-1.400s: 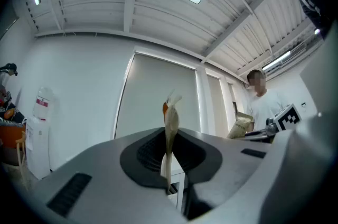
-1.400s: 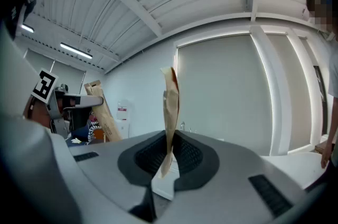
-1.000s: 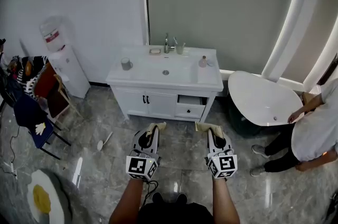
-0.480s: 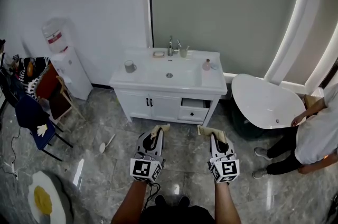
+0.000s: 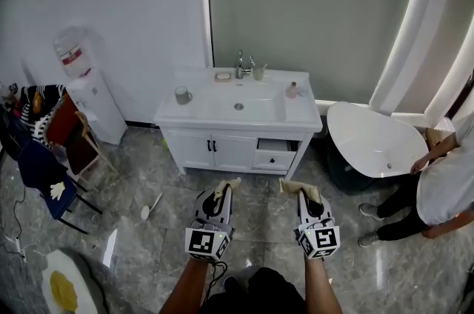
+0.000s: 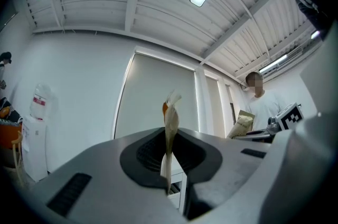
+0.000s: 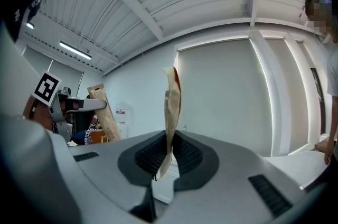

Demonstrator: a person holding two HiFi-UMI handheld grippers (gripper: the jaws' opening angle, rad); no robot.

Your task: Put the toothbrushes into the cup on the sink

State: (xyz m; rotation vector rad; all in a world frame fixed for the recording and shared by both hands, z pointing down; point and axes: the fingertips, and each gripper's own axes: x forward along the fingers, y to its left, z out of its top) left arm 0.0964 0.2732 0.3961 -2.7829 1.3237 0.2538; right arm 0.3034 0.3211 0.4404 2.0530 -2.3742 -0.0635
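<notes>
The white sink cabinet point(image 5: 222, 115) stands ahead against the wall. A grey mug point(image 5: 181, 95) sits on its left side and a pale cup point(image 5: 258, 72) beside the faucet point(image 5: 240, 64). My left gripper point(image 5: 220, 195) is shut on a tan paper packet point(image 5: 227, 185), whose tip shows orange in the left gripper view point(image 6: 171, 122). My right gripper point(image 5: 304, 195) is shut on a second tan packet point(image 5: 296, 187), which stands upright between the jaws in the right gripper view point(image 7: 171, 106). Both grippers hang over the floor, well short of the cabinet. What the packets contain is hidden.
A water dispenser point(image 5: 85, 94) and chairs with clothes point(image 5: 44, 157) stand at the left. At the right are a white bathtub point(image 5: 374, 138) and a person point(image 5: 444, 179). One cabinet drawer point(image 5: 272, 155) is open. A pink bottle point(image 5: 292, 89) sits on the counter; a brush point(image 5: 150, 206) lies on the floor.
The view has shifted a little, and the cabinet and both grippers sit slightly lower in the picture. Both grippers keep hold of their packets.
</notes>
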